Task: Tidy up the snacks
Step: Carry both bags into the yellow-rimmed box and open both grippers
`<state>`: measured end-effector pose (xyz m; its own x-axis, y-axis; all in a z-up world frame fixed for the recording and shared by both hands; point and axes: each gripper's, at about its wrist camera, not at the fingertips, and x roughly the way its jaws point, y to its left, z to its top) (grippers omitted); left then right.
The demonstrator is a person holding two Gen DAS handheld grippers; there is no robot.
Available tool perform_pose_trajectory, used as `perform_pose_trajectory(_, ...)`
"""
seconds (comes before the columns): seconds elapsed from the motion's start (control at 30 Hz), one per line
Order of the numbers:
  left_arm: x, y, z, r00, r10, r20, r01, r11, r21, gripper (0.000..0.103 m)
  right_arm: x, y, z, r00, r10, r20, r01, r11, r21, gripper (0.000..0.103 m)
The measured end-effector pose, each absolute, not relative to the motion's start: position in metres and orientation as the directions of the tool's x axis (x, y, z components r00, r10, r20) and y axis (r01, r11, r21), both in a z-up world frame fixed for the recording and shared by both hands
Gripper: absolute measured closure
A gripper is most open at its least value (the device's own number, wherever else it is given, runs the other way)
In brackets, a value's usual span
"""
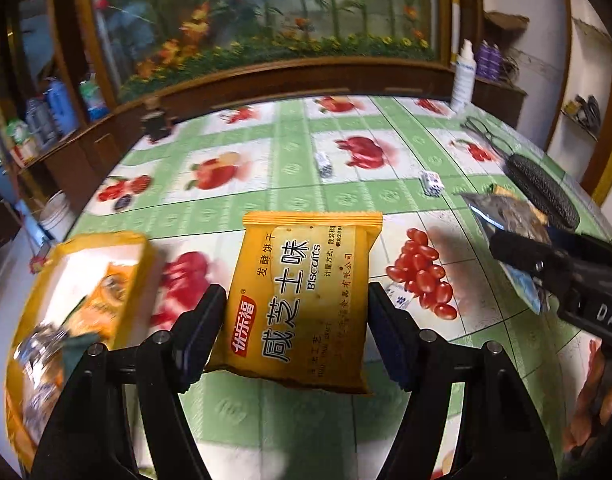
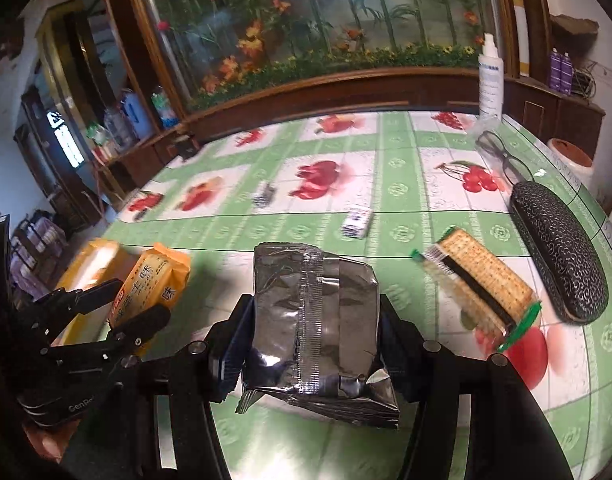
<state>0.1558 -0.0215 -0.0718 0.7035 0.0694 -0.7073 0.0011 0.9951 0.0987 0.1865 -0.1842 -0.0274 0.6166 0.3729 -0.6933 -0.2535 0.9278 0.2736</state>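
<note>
Dim, warm indoor light. Fisheye bending curves the glossy green fruit-print tablecloth (image 1: 289, 200) and darkens the corners. Motion blur smears the open yellow cardboard box (image 1: 81, 300) (worst at frame edges); glare streaks the crinkled silver foil packet (image 2: 318, 320).

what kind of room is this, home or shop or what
Most likely a lived-in room at home. A table with a fruit-print cloth stands before a wooden cabinet whose glass panel shows flowers, and everyday things lie about: glasses beside their case, and a spray bottle.

Black plastic gripper (image 1: 295, 320) frames — silver screws, dark blue pads (image 1: 193, 340).
</note>
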Motion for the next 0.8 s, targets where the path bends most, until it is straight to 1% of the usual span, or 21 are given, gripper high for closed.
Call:
perform_pose_trajectory(0.13, 0.129, -0.004, -0.053, 0.736, 0.157, -0.658, -0.100, 0.987, 0.125, 0.033, 0.161, -0.165, -0.017, 0.615, 0.442, -0.653, -0.310, 0.897, 0.314, 0.043)
perform_pose_trajectory(0.2, 0.120, 0.006, -0.046, 0.744, 0.170, -0.647, -0.127, 0.985, 0.113, 0.033, 0.152, -0.155, -0.012, 0.605, 0.476, -0.638, -0.342, 0.879, 0.331, 0.043)
perform_pose_trajectory(0.37, 0.102, 0.019, -0.032, 0.761, 0.201, -0.617, -0.170, 0.979, 0.109, 0.033, 0.131, -0.126, 0.006, 0.603, 0.514, -0.609, -0.406, 0.856, 0.320, 0.043)
perform_pose_trajectory(0.63, 0.083, 0.047, -0.021, 0.772, 0.224, -0.595, -0.224, 0.972, 0.074, 0.033, 0.119, -0.088, 0.028, 0.603, 0.537, -0.589, -0.478, 0.835, 0.272, 0.043)
perform_pose_trajectory(0.8, 0.077, 0.066, -0.022, 0.765, 0.236, -0.599, -0.261, 0.964, 0.046, 0.033, 0.114, -0.067, 0.035, 0.620, 0.511, -0.596, -0.493, 0.844, 0.210, 0.043)
